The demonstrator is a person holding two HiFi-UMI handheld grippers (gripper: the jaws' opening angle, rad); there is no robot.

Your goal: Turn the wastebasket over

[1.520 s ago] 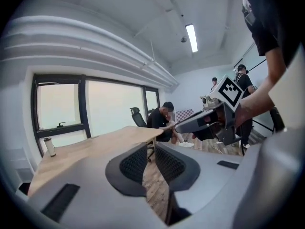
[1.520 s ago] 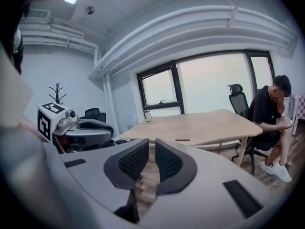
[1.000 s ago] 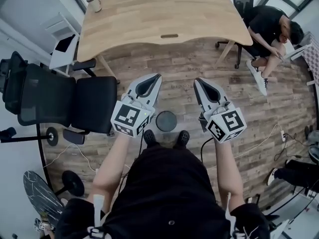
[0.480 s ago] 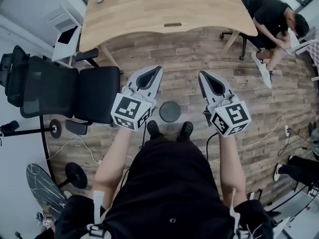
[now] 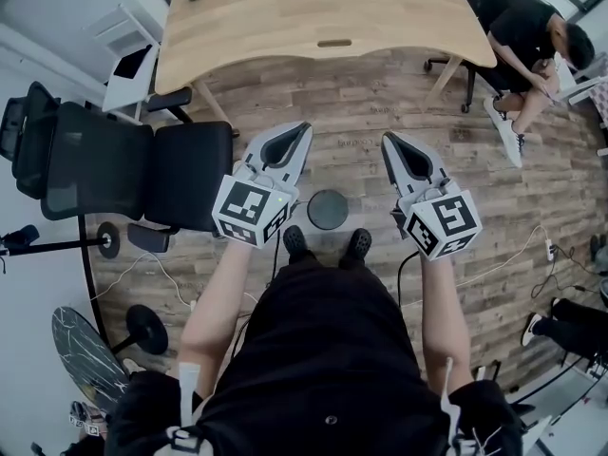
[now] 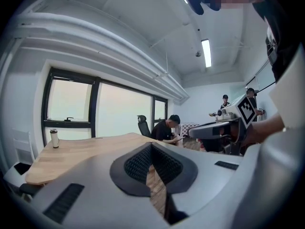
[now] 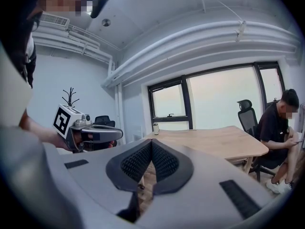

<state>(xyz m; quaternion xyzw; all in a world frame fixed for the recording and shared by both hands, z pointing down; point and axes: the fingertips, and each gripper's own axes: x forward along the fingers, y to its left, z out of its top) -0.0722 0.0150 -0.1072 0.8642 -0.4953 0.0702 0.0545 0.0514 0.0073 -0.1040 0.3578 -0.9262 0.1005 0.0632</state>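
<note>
We held the left tongs (image 5: 300,129) and the right tongs (image 5: 389,140) pressed together, and they pinched nothing. The wastebasket (image 5: 328,210) stood on the floor (image 5: 380,103), lower than both tongs and between them, behind their tips, near our shoes (image 5: 294,242).

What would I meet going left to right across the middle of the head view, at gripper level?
chair → left gripper → wastebasket → right gripper
</note>
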